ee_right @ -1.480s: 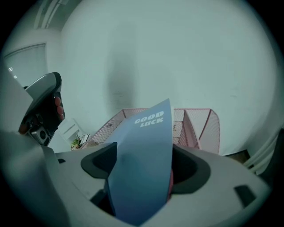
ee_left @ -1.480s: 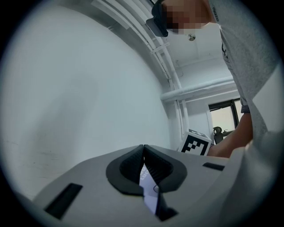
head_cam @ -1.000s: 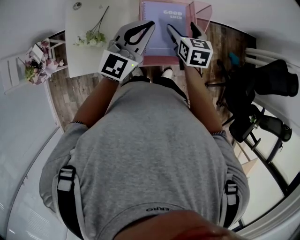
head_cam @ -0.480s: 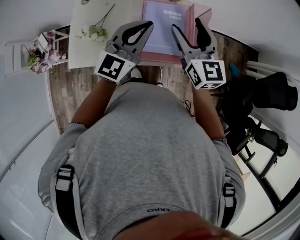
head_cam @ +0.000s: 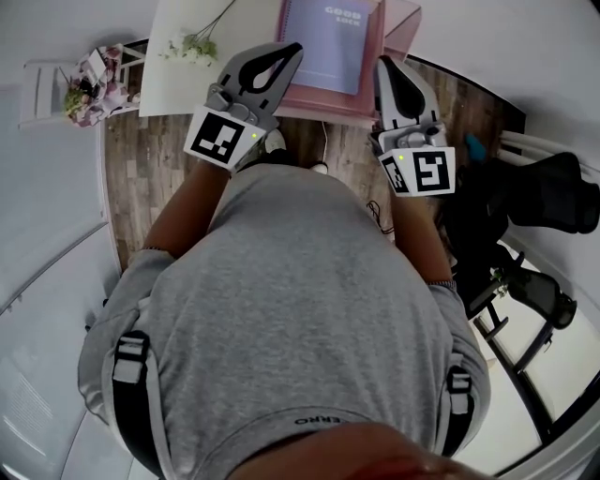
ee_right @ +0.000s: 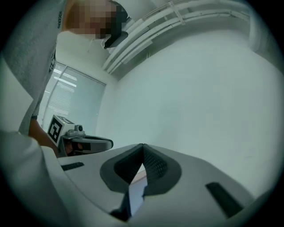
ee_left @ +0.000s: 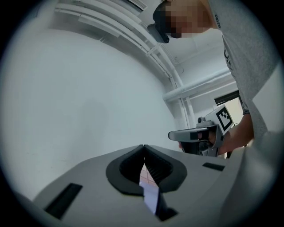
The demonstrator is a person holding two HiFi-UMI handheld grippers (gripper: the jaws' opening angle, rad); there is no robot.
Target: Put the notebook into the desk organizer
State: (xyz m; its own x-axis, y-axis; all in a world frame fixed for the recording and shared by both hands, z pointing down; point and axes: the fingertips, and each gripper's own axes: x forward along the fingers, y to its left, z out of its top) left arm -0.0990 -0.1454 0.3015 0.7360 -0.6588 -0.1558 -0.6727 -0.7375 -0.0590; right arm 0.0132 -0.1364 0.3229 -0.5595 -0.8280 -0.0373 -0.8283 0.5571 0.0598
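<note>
A lavender notebook [head_cam: 333, 42] lies flat on a pink desk organizer [head_cam: 401, 26] at the top of the head view. My left gripper [head_cam: 298, 47] is held just left of the notebook's near corner, jaws shut and empty. My right gripper [head_cam: 383, 64] hovers at the organizer's right near edge, its jaws also closed together with nothing between them. The left gripper view shows shut tips [ee_left: 143, 146] against a white wall, with the right gripper [ee_left: 195, 135] beside them. The right gripper view shows closed tips [ee_right: 143, 145] and the left gripper [ee_right: 84, 144].
A white table [head_cam: 183, 84] with a flower sprig [head_cam: 192, 47] stands left of the organizer. A small stand with flowers [head_cam: 89, 89] is at far left. A black office chair [head_cam: 553, 197] stands at right on the wood floor [head_cam: 141, 178]. My grey-shirted torso fills the lower view.
The right gripper's jaws went from wide open to closed, and it drew back from over the notebook toward the organizer's right edge. The left gripper stayed shut near the same spot.
</note>
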